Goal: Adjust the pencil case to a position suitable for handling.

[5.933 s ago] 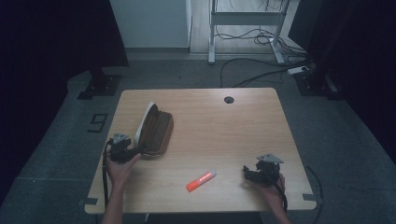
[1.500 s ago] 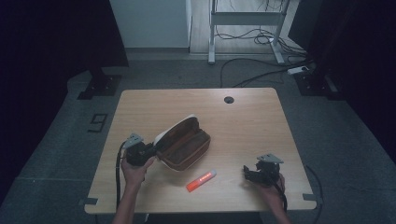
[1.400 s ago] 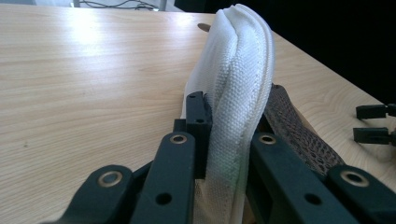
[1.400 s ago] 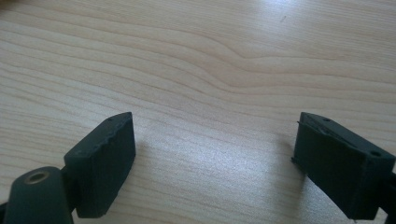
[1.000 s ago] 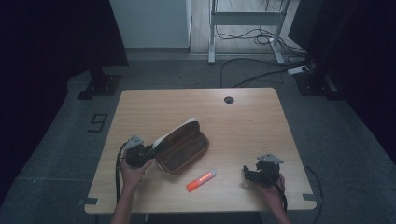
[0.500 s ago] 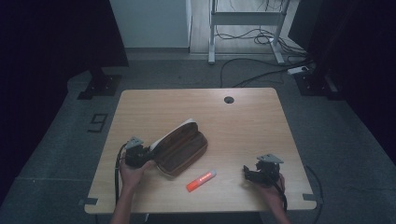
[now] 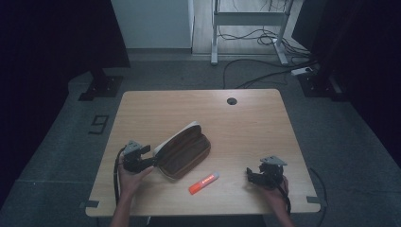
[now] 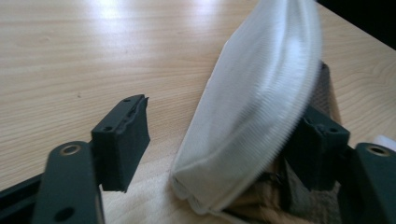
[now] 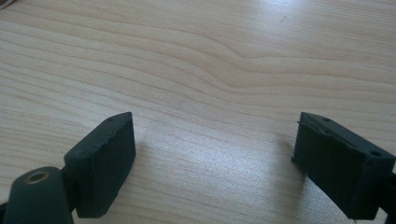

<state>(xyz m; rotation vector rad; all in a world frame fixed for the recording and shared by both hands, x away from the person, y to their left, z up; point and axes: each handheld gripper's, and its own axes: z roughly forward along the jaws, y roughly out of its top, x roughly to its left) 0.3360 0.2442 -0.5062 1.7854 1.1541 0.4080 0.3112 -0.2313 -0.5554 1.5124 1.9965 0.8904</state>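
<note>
- Table [image 7: 156, 109] of pale wood at the centre of the high view, with a dark floor around it and a small round hole [image 7: 231, 100] near the far edge.
- Pouch [image 7: 184, 150], brown with a white side, lies slantwise at the middle of the high view, one end toward the lower left, the other toward the upper right.
- Left gripper [image 7: 150, 161], held in a hand at the lower left of the high view, sits at the lower-left end of the pouch.
- In the left gripper view its jaws stand wide apart and have just been opening; the white edge of the pouch lies between them. It is clear of the pad on the left side of the frame, and seems to rest against the one on the right.
- Right gripper [image 7: 252, 175] rests at the lower right of the high view, well apart from the pouch; in the right gripper view its jaws are spread with bare wood between them.
- Orange marker [image 7: 204, 183] lies on the wood below the centre of the high view, between the pouch and the right gripper, touching neither.
- Step in hand, as a judgement: the left gripper is letting go of the pouch after setting it down in the middle of the table.
- Next move, as a judgement: the left gripper needs to draw back toward the lower left without dragging the soft white edge along. The marker lies nearest the right gripper, so a reach toward it looks likely, with the jaws lined up across its narrow body.
</note>
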